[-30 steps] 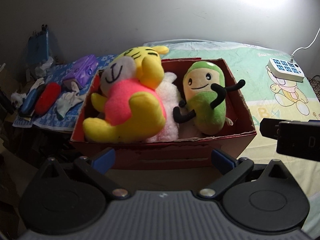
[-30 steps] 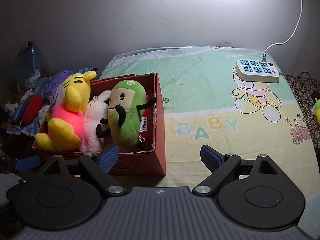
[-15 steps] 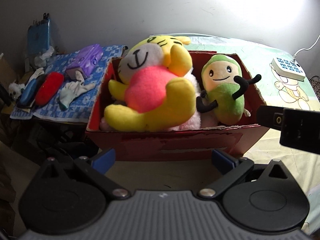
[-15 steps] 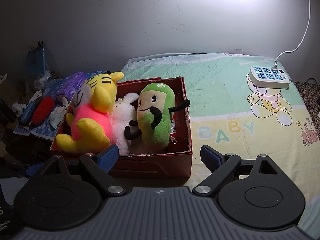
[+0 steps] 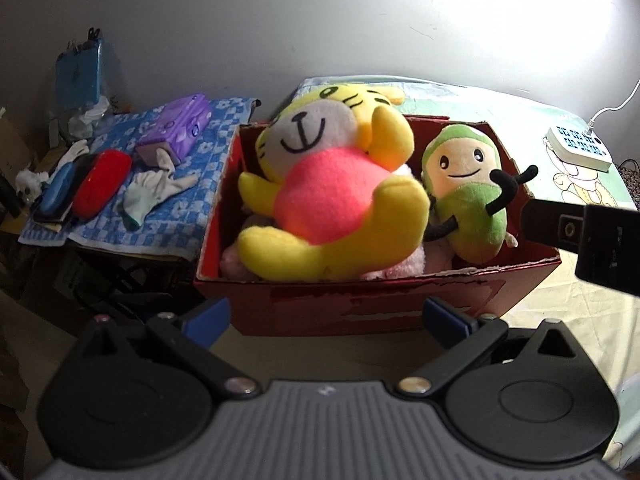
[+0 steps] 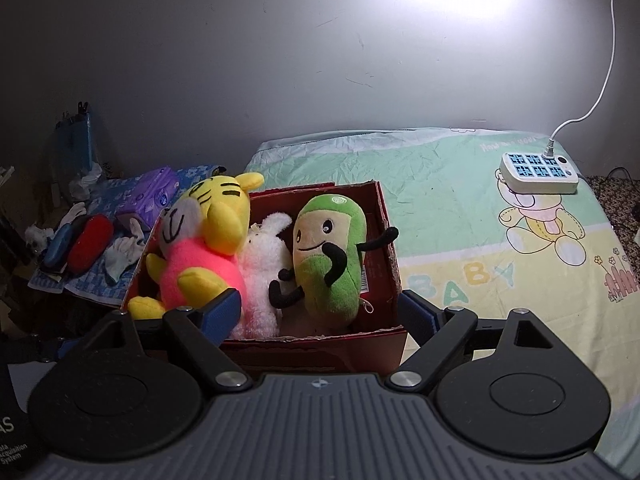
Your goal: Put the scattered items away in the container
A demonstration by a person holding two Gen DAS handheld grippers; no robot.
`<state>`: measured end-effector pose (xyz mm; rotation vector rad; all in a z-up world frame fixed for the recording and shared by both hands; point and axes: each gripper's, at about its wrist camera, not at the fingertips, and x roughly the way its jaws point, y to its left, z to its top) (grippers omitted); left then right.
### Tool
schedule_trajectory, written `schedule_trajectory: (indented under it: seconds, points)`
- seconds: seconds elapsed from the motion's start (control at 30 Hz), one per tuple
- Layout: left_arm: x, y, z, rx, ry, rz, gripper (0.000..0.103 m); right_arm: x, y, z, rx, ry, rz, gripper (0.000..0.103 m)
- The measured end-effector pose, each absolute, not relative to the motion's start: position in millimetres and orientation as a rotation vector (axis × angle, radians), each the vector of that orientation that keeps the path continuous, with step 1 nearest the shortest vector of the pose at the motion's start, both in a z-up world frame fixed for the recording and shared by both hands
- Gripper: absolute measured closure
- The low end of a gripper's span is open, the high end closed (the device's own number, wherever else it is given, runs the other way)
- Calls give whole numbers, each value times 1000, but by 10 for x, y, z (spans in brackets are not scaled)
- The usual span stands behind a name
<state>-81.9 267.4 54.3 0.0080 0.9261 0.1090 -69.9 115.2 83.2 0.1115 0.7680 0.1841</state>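
where fingers (image 5: pixel 208 314) gape, box (image 5: pixel 372 304) between

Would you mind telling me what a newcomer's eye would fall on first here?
Probably the yellow tiger plush with its pink belly, filling the left of the red box. Beside it stands a green bean plush, a white one wedged between. Both grippers hang open in front.

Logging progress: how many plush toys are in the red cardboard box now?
3: yellow tiger plush in pink shirt at left, white fluffy plush in the middle, green bean-shaped plush at right. Smaller ones underneath could be hidden.
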Motion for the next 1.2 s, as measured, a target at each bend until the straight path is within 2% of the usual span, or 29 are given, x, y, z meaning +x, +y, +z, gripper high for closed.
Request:
schedule_trajectory:
  seconds: [0.33,1.2]
  points:
    - [-698,2842,655,-9,880,91,1,-590,1216,829,119,763,190,19]
    - [-402,2940,604,11,869,84,1,-424,1183,723,177,778,131,19]
